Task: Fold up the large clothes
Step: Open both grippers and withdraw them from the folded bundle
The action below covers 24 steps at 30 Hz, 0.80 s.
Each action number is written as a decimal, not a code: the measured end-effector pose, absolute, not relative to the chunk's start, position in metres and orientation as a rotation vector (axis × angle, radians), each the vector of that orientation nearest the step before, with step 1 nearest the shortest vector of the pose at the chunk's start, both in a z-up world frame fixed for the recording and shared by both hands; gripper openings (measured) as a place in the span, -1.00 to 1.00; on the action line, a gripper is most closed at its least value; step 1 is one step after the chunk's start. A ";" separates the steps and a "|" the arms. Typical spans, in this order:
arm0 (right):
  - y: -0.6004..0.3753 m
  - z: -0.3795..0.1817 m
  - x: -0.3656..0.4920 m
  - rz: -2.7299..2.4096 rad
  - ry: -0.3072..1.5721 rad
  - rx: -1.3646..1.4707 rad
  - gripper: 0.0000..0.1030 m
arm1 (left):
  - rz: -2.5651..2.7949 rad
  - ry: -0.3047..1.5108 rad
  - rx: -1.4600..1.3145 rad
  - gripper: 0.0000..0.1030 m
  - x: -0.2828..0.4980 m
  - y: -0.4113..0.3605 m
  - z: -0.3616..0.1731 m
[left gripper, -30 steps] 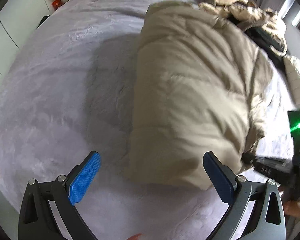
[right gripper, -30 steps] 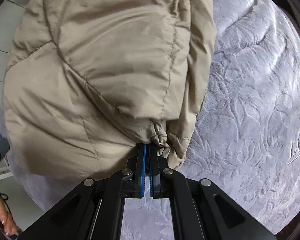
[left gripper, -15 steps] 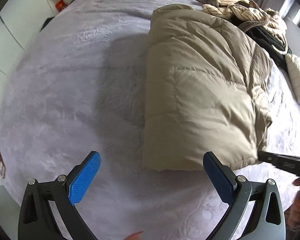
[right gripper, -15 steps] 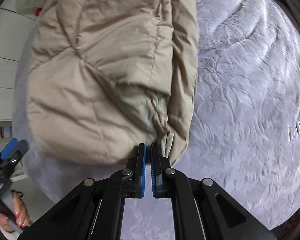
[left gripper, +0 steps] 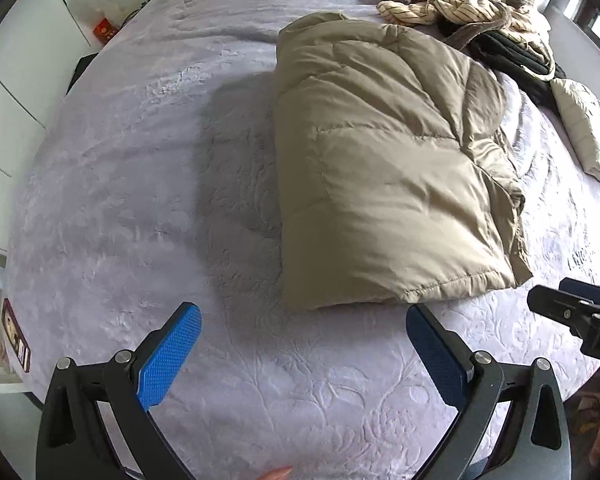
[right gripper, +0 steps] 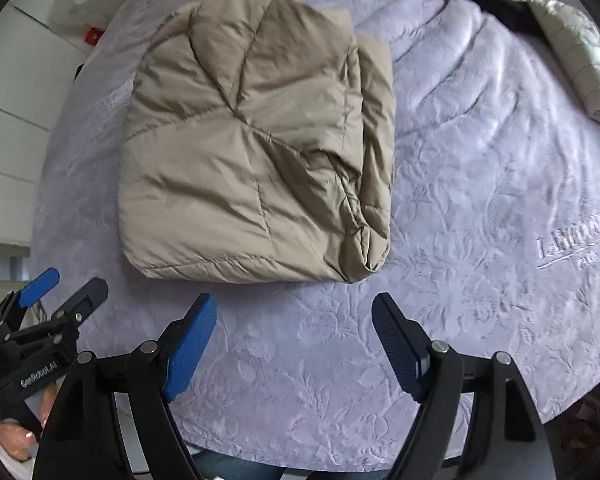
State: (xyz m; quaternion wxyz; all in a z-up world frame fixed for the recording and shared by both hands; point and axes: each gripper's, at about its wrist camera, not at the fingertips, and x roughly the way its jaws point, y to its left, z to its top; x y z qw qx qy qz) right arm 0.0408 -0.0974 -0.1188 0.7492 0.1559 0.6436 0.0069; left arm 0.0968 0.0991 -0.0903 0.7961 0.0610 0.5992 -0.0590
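Observation:
A beige quilted puffer jacket [left gripper: 392,168] lies folded into a thick rectangle on the lilac bedspread [left gripper: 148,184]. The same jacket [right gripper: 256,140] fills the upper left of the right wrist view. My left gripper [left gripper: 300,332] hangs open above the bedspread just short of the jacket's near edge, nothing between its blue pads. My right gripper [right gripper: 294,326] is opening wide, also clear of the jacket's near corner, with only bedspread between its fingers. Each gripper shows at the other view's edge: the right gripper [left gripper: 576,320] and the left gripper [right gripper: 56,300].
A heap of striped and black clothes [left gripper: 472,12] lies at the bed's far end, with a folded pale quilted garment [left gripper: 584,128] beside it. White cabinets [left gripper: 4,92] stand to the left. The bed's near edge runs under both grippers. A hand [right gripper: 20,436] holds the left tool.
My right gripper has let go of the jacket's corner, opened and lifted back. The jacket has dropped flat onto the bed. The left gripper has risen slightly, staying open.

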 end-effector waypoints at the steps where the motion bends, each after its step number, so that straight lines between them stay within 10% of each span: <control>1: -0.095 -0.114 0.037 0.001 1.398 0.337 0.66 | -0.129 1.287 0.130 1.00 0.096 0.099 -0.088; 3: -0.098 -0.108 0.038 -0.031 1.373 0.324 1.00 | -0.133 1.281 0.132 1.00 0.095 0.099 -0.084; 24: -0.119 -0.008 0.052 -0.090 1.160 0.200 0.99 | -0.058 1.159 0.119 1.00 0.078 0.096 -0.023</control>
